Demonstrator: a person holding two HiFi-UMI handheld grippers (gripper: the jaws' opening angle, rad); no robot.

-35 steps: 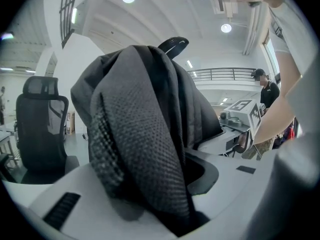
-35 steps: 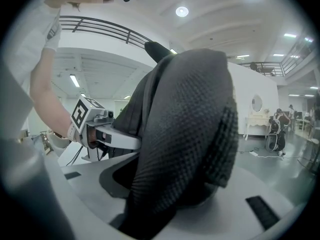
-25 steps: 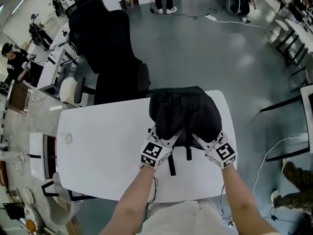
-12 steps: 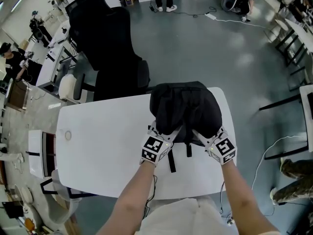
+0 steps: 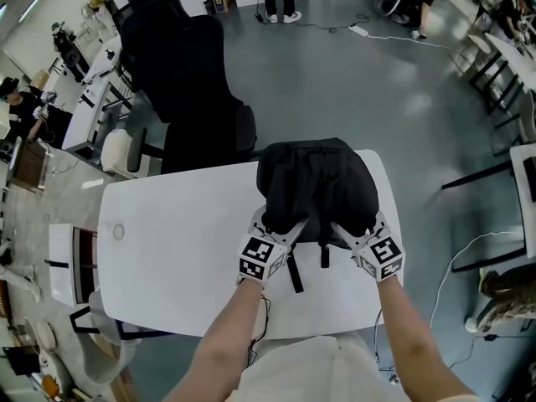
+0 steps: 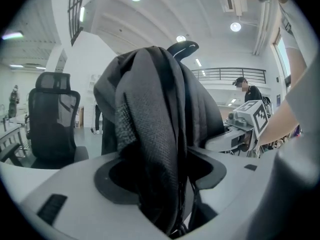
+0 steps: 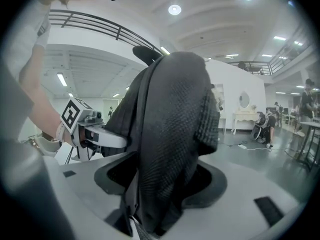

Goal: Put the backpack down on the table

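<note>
A black backpack (image 5: 316, 182) stands upright on the white table (image 5: 167, 249), near its far right edge. My left gripper (image 5: 280, 224) is at the bag's near left side and my right gripper (image 5: 347, 227) at its near right. In the left gripper view a mesh shoulder strap (image 6: 150, 129) hangs loose between the jaws of my left gripper (image 6: 160, 166), with gaps on both sides. A second strap (image 7: 175, 129) lies the same way inside my right gripper (image 7: 160, 179). Both pairs of jaws have just been opening and stand open around the straps.
A black office chair (image 5: 180, 82) stands just behind the table's far edge. A small round ring (image 5: 118, 233) lies on the table at the left. Another desk (image 5: 528, 182) is at the right, with a white cable (image 5: 469, 266) on the floor. People stand far off.
Both hands stay by the backpack's near side with almost no shift. The backpack rests in the same spot on the table, and a loose strap now trails toward me.
</note>
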